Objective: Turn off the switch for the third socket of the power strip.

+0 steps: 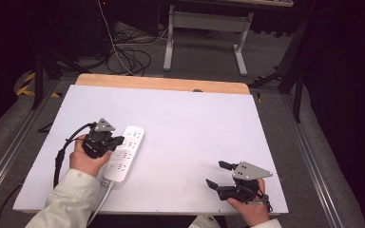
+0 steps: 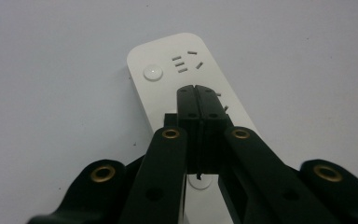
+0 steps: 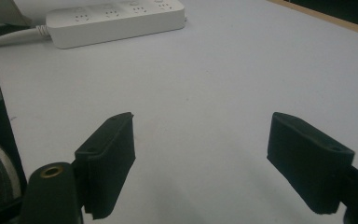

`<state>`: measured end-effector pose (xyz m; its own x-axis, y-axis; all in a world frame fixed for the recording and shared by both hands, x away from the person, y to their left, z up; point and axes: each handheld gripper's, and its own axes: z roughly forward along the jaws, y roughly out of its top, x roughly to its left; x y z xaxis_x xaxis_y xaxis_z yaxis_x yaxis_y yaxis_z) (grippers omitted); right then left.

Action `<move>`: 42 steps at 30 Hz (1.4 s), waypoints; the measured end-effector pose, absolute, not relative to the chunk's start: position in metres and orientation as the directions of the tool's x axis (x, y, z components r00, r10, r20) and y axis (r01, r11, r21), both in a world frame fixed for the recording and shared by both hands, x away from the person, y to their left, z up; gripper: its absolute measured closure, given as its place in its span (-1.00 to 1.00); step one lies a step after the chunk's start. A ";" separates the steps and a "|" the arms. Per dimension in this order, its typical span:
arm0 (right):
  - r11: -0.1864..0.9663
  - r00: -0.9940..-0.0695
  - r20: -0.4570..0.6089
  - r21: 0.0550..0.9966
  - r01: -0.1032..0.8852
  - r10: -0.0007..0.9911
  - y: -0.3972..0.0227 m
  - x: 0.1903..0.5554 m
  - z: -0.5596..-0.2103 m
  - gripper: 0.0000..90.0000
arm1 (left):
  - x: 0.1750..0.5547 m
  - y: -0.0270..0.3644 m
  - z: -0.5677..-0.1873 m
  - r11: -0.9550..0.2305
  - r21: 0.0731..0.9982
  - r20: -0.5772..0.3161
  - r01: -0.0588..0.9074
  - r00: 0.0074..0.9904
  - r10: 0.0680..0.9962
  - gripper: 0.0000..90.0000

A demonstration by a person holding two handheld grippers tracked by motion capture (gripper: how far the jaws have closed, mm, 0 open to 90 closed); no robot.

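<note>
Two grippers are mine at this table, and they stand very differently. My left gripper [image 2: 197, 93] has its jaws pressed flat together with nothing between them, and its tips sit directly over the white power strip [image 1: 124, 153], about the second socket group from the far end. From its own camera I see the round button [image 2: 152, 72] and the far socket slots [image 2: 185, 63] just beyond my tips. Whether the tips actually touch the plastic or only hover a hair above it, I cannot tell; the view along the jaws hides the gap.

My right gripper [image 1: 220, 175] rests low at the near right of the table [image 1: 195, 118], jaws spread wide and holding nothing, with bare white surface between them.

The strip lies on the left part of the table, its long axis running from the near edge away toward the far side, tilted a little to the right. Its cord [image 1: 100, 199] leaves the near end and runs off past my left sleeve. From my right gripper view the strip [image 3: 116, 18] lies well apart, up and to the left, broadside on.

So my left hand is the nearer by far. I judge any press on a switch or socket falls to it, along the strip's length; the right would have to cross the table first.
</note>
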<state>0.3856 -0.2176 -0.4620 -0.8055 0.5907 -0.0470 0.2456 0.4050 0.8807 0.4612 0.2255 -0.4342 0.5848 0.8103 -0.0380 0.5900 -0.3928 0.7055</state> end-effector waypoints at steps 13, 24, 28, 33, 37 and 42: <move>0.402 -0.806 -0.044 0.882 0.246 0.590 -0.218 0.386 -0.462 -0.47 | 0.470 0.229 -0.453 -0.339 0.734 -0.060 0.589 0.553 0.831 1.00; 0.404 -0.807 -0.047 0.882 0.243 0.589 -0.218 0.386 -0.462 -0.47 | 0.472 0.227 -0.461 -0.347 0.745 -0.036 0.569 0.554 0.832 0.99; 0.402 -0.807 -0.046 0.883 0.242 0.588 -0.218 0.386 -0.462 -0.47 | 0.472 0.226 -0.463 -0.356 0.750 -0.022 0.557 0.560 0.828 1.00; 0.404 -0.808 -0.048 0.882 0.242 0.588 -0.218 0.386 -0.462 -0.48 | 0.472 0.226 -0.464 -0.365 0.750 -0.005 0.552 0.557 0.830 1.00; 0.406 -0.808 -0.048 0.881 0.242 0.587 -0.218 0.386 -0.462 -0.48 | 0.472 0.226 -0.464 -0.374 0.748 0.007 0.549 0.557 0.831 1.00; 0.407 -0.808 -0.049 0.881 0.242 0.587 -0.217 0.385 -0.462 -0.48 | 0.471 0.223 -0.465 -0.384 0.743 0.023 0.548 0.553 0.833 1.00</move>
<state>0.3853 -0.2173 -0.4622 -0.8084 0.5866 -0.0490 0.2422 0.4074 0.8805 0.4711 0.2229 -0.4649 0.5526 0.8331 0.0235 0.5480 -0.3844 0.7429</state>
